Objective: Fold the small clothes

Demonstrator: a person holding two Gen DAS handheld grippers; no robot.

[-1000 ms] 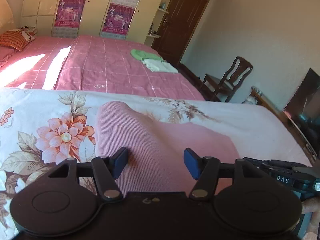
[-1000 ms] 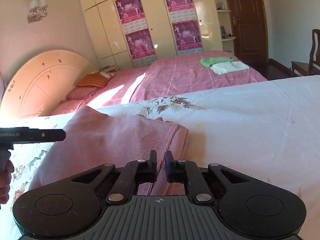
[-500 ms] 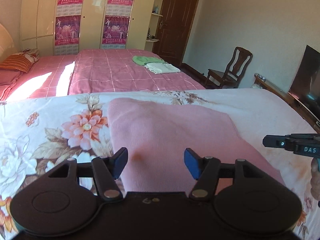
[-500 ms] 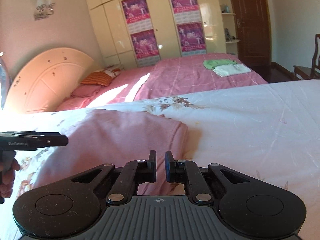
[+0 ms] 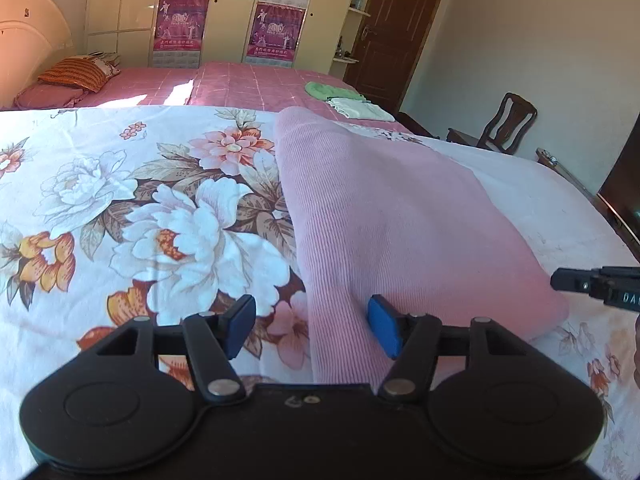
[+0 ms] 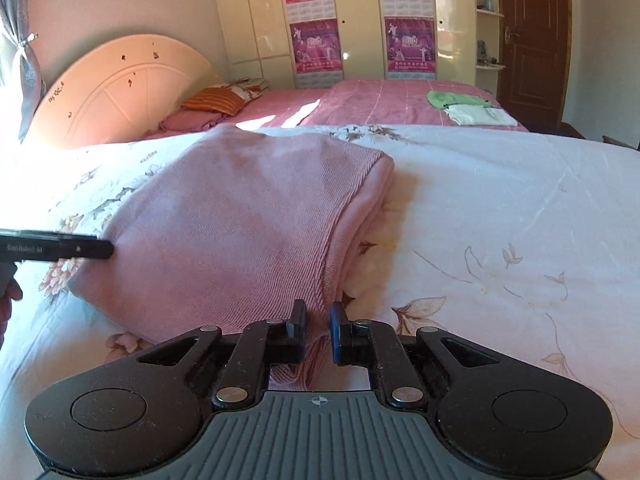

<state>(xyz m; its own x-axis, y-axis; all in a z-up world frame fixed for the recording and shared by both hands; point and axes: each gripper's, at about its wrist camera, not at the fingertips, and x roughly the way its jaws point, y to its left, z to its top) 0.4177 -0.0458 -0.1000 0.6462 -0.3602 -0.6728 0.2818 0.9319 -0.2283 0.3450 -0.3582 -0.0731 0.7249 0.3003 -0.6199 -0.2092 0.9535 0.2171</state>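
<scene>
A pink ribbed garment [image 5: 384, 216] lies folded on the floral bedsheet [image 5: 120, 200]. My left gripper [image 5: 312, 326] is open, its blue pads [image 5: 384, 330] wide apart over the garment's near left corner. In the right wrist view the same pink garment [image 6: 240, 224] lies folded with a doubled edge on its right. My right gripper [image 6: 319, 330] is shut on the garment's near corner, cloth pinched between the jaws. Each gripper shows at the edge of the other's view: the right gripper [image 5: 600, 286] and the left gripper [image 6: 56, 250].
A second bed with a pink cover [image 6: 380, 104] stands behind, with a green and a white folded cloth [image 6: 468, 106] on it. A wooden chair [image 5: 504, 128] and dark door [image 5: 392, 32] are at the right. A headboard [image 6: 120, 84] and pillows are at the left.
Both grippers have pulled back and lowered, and the garment now lies flatter and spread wider on the sheet. The left jaws stay open and the right jaws stay shut on the cloth.
</scene>
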